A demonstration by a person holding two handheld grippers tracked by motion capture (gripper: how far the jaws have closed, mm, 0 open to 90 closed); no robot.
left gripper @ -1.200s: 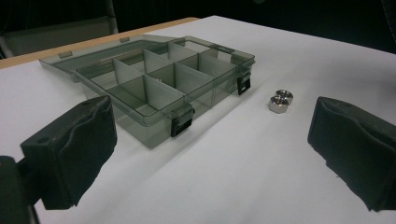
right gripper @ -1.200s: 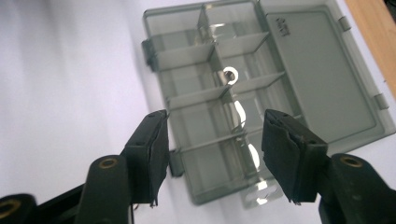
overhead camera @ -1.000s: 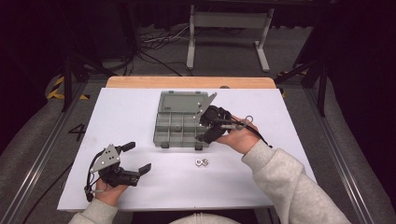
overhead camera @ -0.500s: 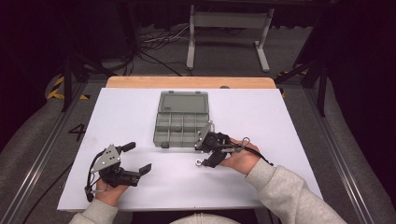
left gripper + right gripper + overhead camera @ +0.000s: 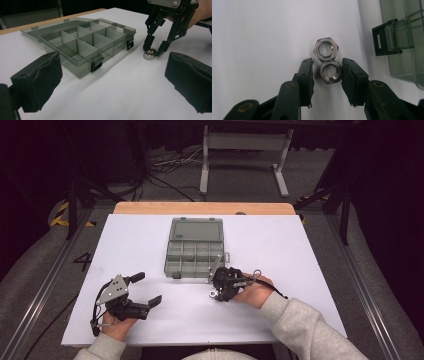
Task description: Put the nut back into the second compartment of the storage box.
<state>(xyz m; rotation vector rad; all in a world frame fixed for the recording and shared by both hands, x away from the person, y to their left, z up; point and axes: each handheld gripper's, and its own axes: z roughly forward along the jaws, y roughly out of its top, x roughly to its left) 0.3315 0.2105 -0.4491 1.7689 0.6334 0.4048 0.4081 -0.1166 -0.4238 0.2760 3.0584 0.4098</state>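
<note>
A: Nuts, two of them, lie flat on the white table [image 5: 310, 270] just in front of the organiser box [image 5: 194, 251], near its right front latch [image 5: 387, 37]. The near nut [image 5: 330, 72] touches the far nut [image 5: 326, 49]; both sit outside the box.

B: We note the box lid is open and laid back. Every compartment we can see into in the left gripper view looks empty, so by our judgement no nut has been sorted yet.

A: Right gripper [image 5: 327, 72] points down over the near nut. Its jaws have just been closing, and the nut sits between the pads. On its left we see a sliver of table between pad and nut; the right pad looks about touching. We would not call it gripped yet.

B: Agreed. From the side the same jaws straddle the nut with tips at the table.

A: Left gripper [image 5: 140, 292] rests well left of the box, jaws wide apart, holding nothing.

B: Remaining, as we judge it: finish the pinch, lift, drop into a compartment, then the same for the far nut.
</note>
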